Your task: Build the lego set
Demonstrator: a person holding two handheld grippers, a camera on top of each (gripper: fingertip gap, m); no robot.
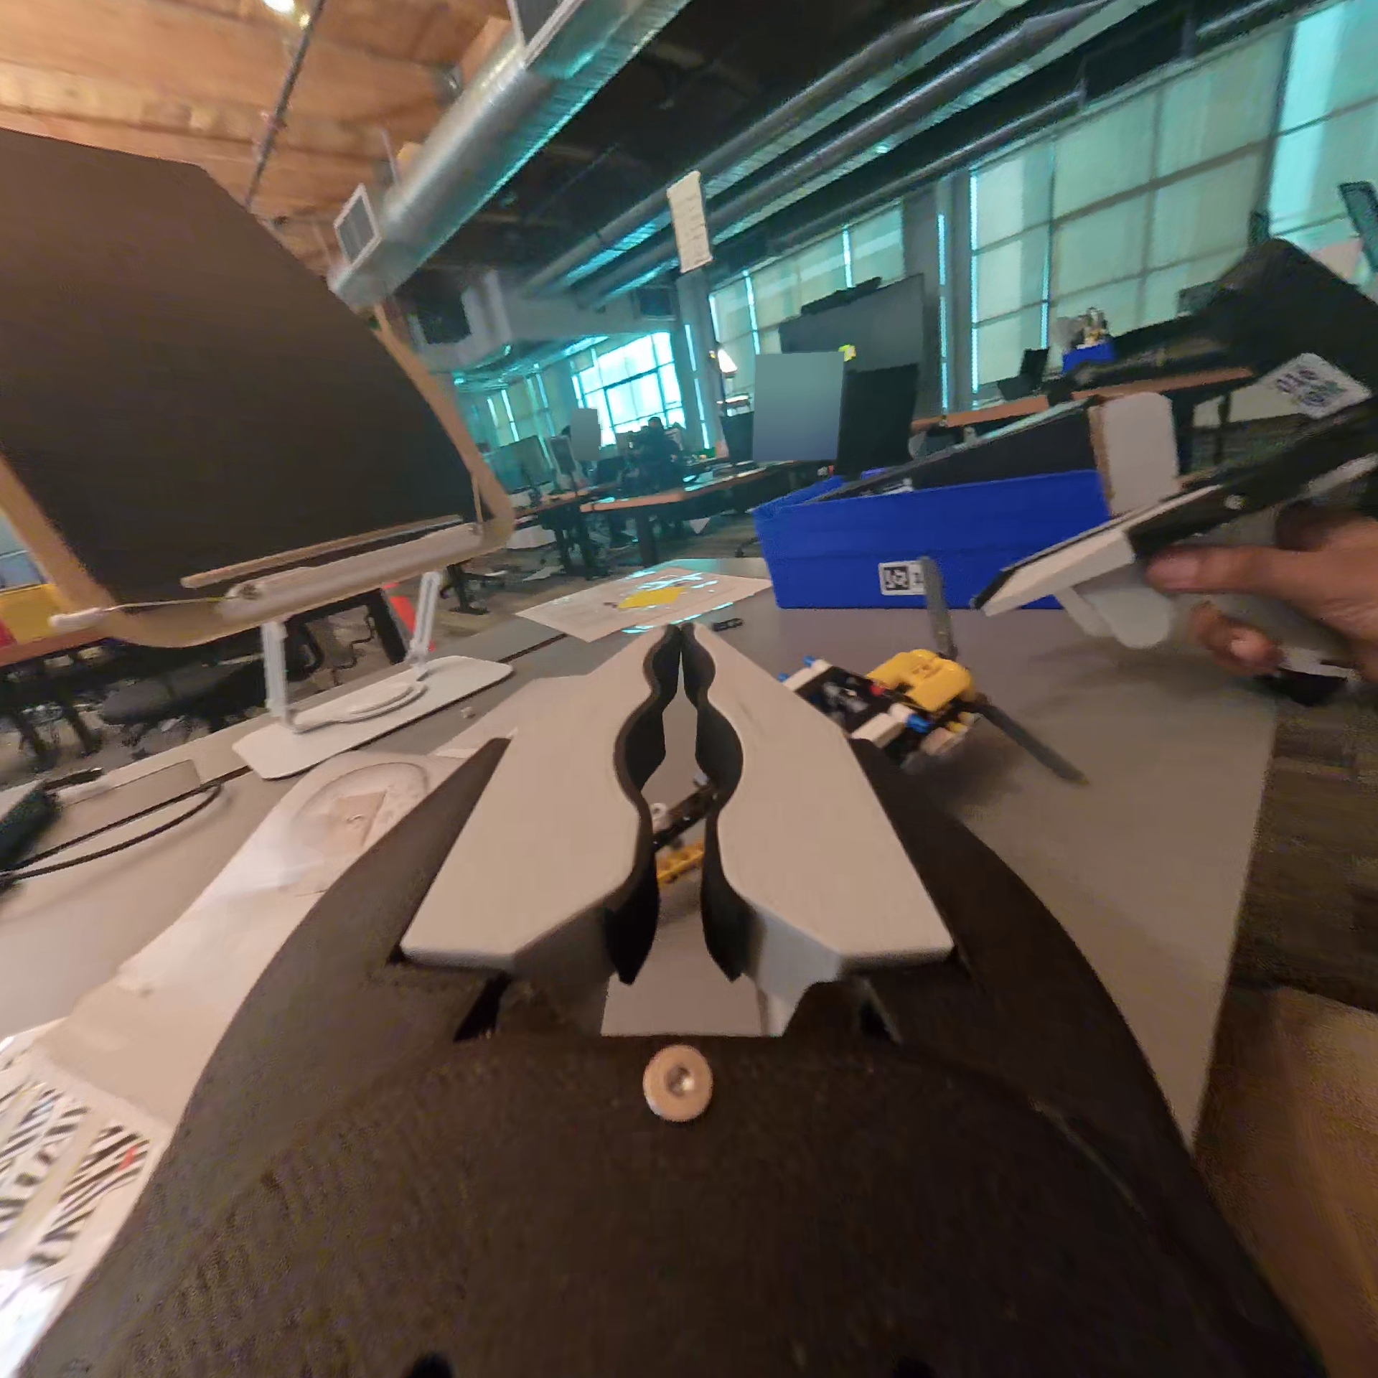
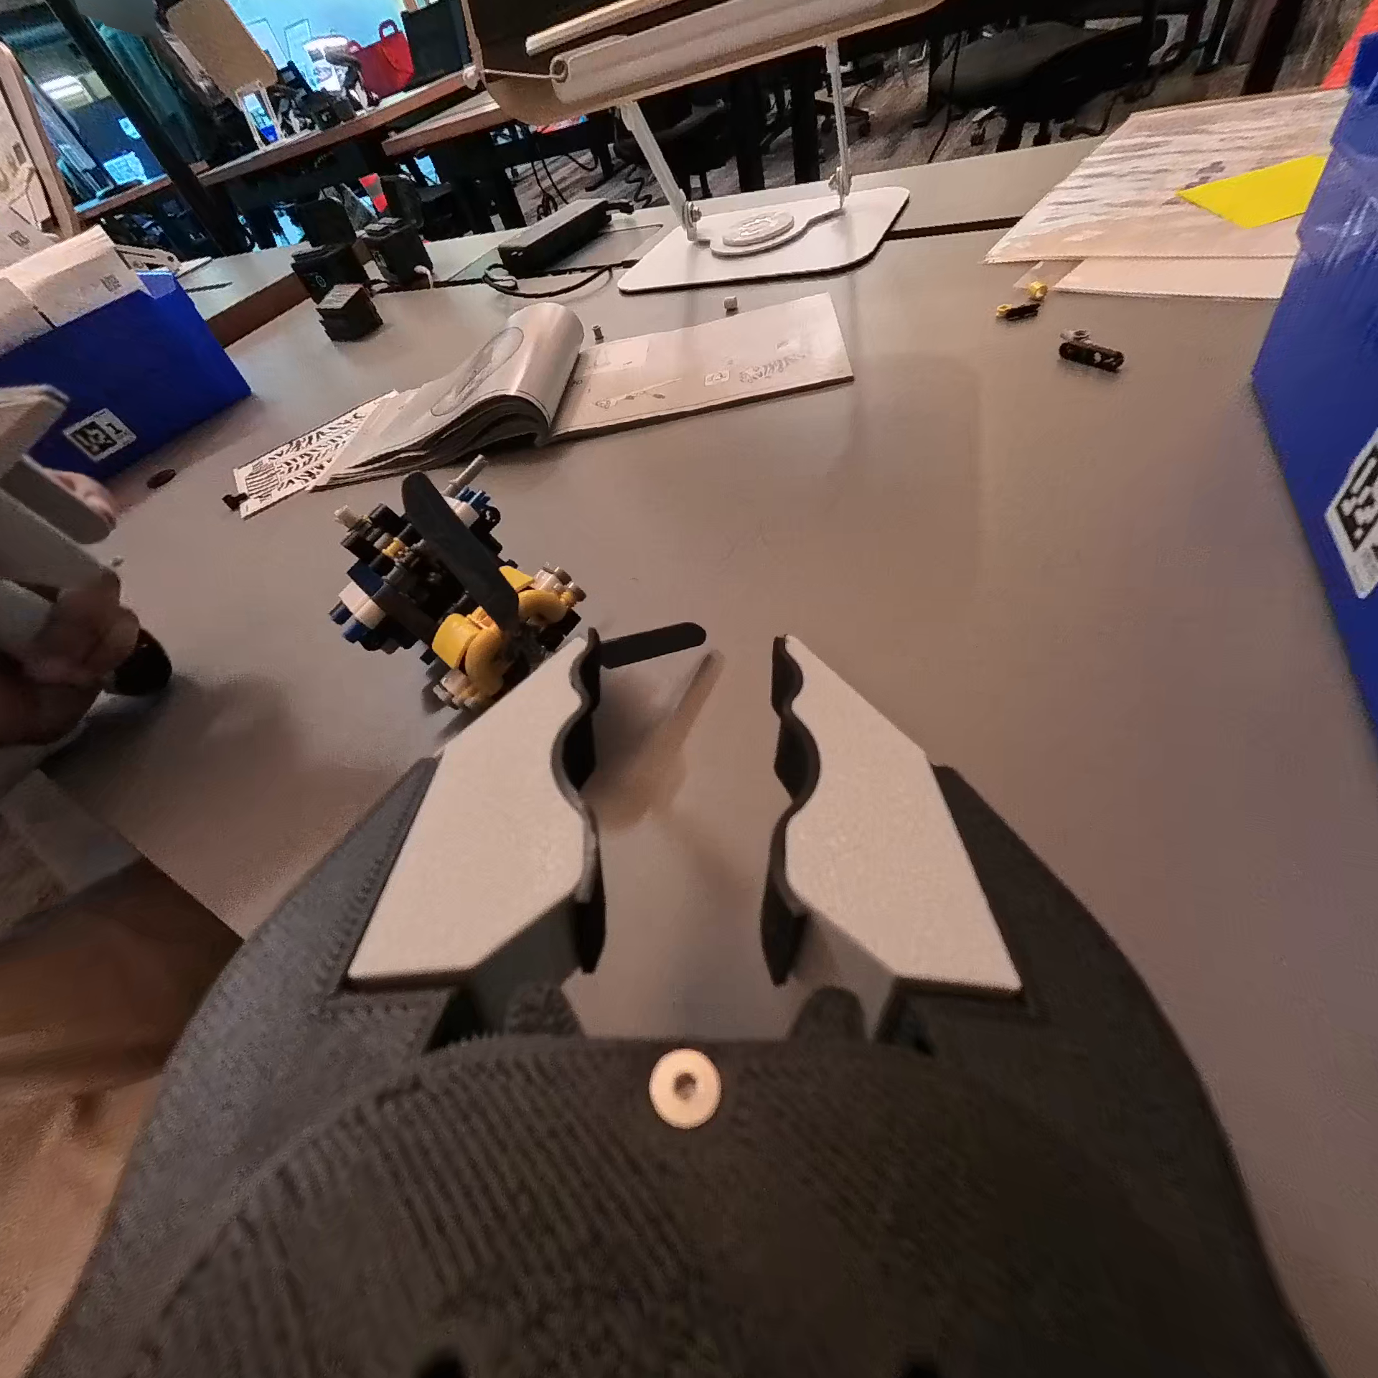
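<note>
left gripper (image 1: pixel 682 656) pressed together, empty | right gripper (image 2: pixel 682 664) spread, near lego model (image 2: pixel 455 596); risk: nudging its propeller, tipping it

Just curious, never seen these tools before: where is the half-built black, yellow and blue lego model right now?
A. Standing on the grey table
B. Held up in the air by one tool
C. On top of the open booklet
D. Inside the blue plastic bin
A: the black, yellow and blue lego model stands on the grey table, ahead and to the left of the right gripper, whose open fingers hold nothing.

Right tool (image 2: pixel 682 664) gapes empty beside the lego model (image 2: pixel 455 596)
</note>
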